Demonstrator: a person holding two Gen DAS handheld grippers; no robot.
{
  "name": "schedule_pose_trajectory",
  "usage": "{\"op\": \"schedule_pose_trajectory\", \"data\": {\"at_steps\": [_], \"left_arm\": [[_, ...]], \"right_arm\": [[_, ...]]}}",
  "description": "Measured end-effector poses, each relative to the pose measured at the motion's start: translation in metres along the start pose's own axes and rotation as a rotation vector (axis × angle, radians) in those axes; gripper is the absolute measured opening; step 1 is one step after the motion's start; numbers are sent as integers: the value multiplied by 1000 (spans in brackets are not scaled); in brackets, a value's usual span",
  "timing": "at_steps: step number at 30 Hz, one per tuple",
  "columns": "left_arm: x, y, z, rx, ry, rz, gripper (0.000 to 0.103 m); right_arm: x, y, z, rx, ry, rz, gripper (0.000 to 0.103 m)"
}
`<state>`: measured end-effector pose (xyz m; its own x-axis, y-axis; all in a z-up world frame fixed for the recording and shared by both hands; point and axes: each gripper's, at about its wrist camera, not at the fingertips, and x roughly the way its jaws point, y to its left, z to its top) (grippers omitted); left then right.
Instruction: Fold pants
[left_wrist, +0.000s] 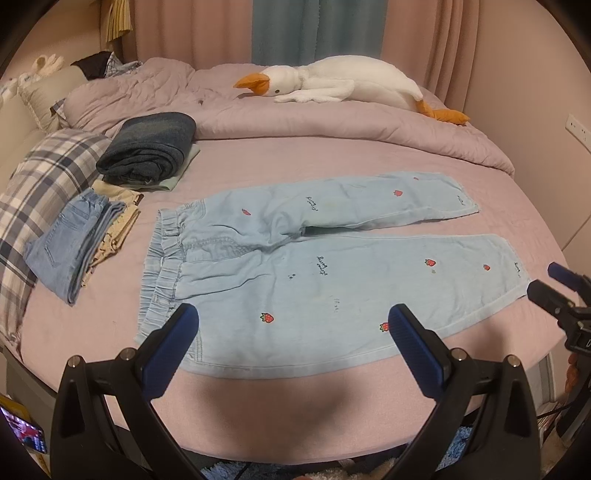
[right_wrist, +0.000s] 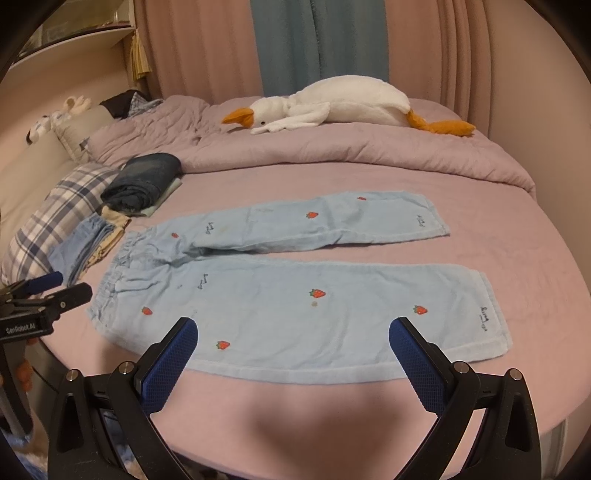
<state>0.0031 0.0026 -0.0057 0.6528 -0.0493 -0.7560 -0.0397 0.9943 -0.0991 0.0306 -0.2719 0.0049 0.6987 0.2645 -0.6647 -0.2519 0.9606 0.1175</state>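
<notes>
Light blue pants (left_wrist: 303, 273) with small strawberry prints lie flat on the pink bed sheet (left_wrist: 295, 406), waistband to the left and both legs spread to the right. In the right wrist view the pants (right_wrist: 295, 291) fill the middle. My left gripper (left_wrist: 293, 325) hovers open over the near edge of the pants close to the waistband, holding nothing. My right gripper (right_wrist: 293, 332) hovers open over the near leg, empty too. Each gripper shows at the edge of the other's view: the right one (left_wrist: 554, 284) and the left one (right_wrist: 55, 286).
A stack of folded clothes, dark jeans (left_wrist: 147, 151) and light denim (left_wrist: 70, 243), sits at the left beside a plaid pillow (left_wrist: 40, 192). A plush goose (left_wrist: 343, 83) lies on the bunched lilac duvet (left_wrist: 295, 125) at the back. The bed's near edge (left_wrist: 295, 452) runs below the grippers.
</notes>
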Motion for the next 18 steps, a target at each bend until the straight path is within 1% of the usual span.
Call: {"op": "schedule_pose_trajectory", "data": {"at_steps": [3, 5, 7, 8, 9, 10, 11, 12, 13, 16, 18], "left_arm": [[9, 10, -3, -67, 13, -30, 103], [21, 21, -8, -130, 35, -23, 103], [33, 34, -16, -206, 84, -3, 103], [40, 42, -20, -245, 101, 6, 102], [45, 50, -24, -290, 95, -8, 102], [51, 60, -29, -314, 72, -7, 102], [57, 74, -37, -375, 87, -9, 102], [62, 86, -42, -405, 61, -13, 102], [63, 95, -49, -434, 87, 14, 102], [71, 125, -68, -555, 120, 63, 102], [80, 141, -76, -604, 108, 42, 102]], "right_arm": [[10, 10, -4, -36, 2, 37, 103], [22, 22, -10, -84, 13, 64, 103], [41, 42, -19, -163, 39, 93, 103], [55, 57, -26, -221, 58, 104, 103], [64, 67, -32, -263, 69, 110, 103], [72, 77, -39, -307, 77, 117, 103], [80, 89, -45, -357, 82, 123, 103], [90, 103, -54, -420, 86, 121, 103], [95, 112, -59, -466, 87, 115, 103], [109, 143, -81, -640, 67, 107, 103], [116, 158, -94, -745, 45, 110, 103]]}}
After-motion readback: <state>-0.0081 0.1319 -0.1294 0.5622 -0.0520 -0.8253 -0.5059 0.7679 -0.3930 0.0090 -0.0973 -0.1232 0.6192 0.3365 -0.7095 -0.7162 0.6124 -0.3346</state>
